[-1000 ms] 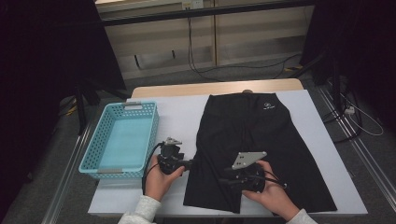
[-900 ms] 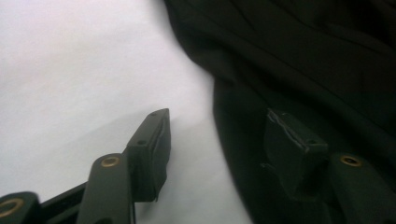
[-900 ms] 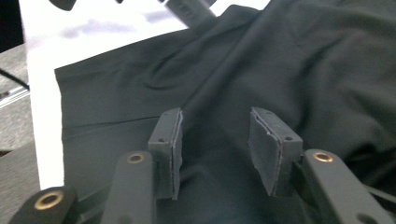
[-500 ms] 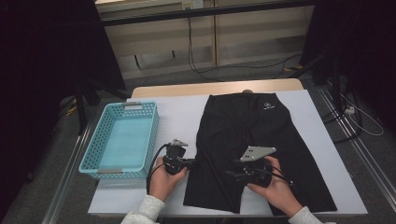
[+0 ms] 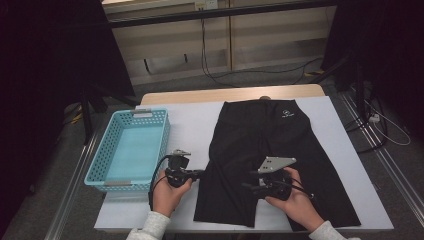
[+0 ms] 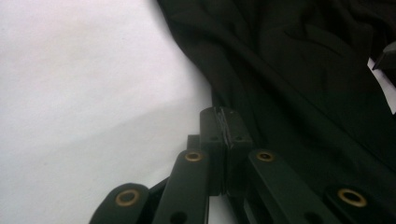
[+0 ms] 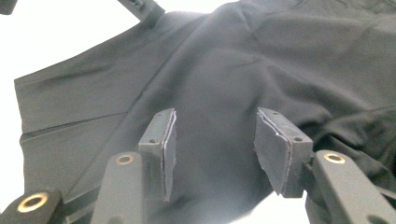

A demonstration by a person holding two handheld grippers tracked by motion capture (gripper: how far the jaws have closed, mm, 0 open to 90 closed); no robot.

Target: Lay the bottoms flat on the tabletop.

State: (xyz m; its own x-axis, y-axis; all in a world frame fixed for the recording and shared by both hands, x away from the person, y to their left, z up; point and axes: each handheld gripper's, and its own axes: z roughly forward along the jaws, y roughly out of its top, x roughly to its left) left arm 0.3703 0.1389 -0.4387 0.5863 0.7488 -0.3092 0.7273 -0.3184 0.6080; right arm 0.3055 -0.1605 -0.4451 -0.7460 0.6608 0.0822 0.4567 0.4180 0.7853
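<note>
Black shorts (image 5: pixel 270 145) lie flat on the white table (image 5: pixel 190 125), waistband at the far side. My left gripper (image 5: pixel 202 173) lies level at the left leg's outer edge. In the left gripper view its pads (image 6: pixel 224 123) are pressed together where the cloth's edge (image 6: pixel 303 70) meets them. My right gripper (image 5: pixel 246 180) rests over the middle of the shorts and points left. Its jaws have just been opening and stand apart (image 7: pixel 215 140). The dark cloth (image 7: pixel 233 60) lies under the gap, and neither pad presses on it.
A light blue plastic basket (image 5: pixel 95 165) stands empty on the table's left side, close to my left hand. The far tip of the left gripper (image 7: pixel 144 9) shows at the top of the right gripper view. Cables and dark stands surround the table on the floor.
Both hands have stayed almost where they were. The right gripper has shifted a little to the right over the shorts, and its grey plate has tilted.
</note>
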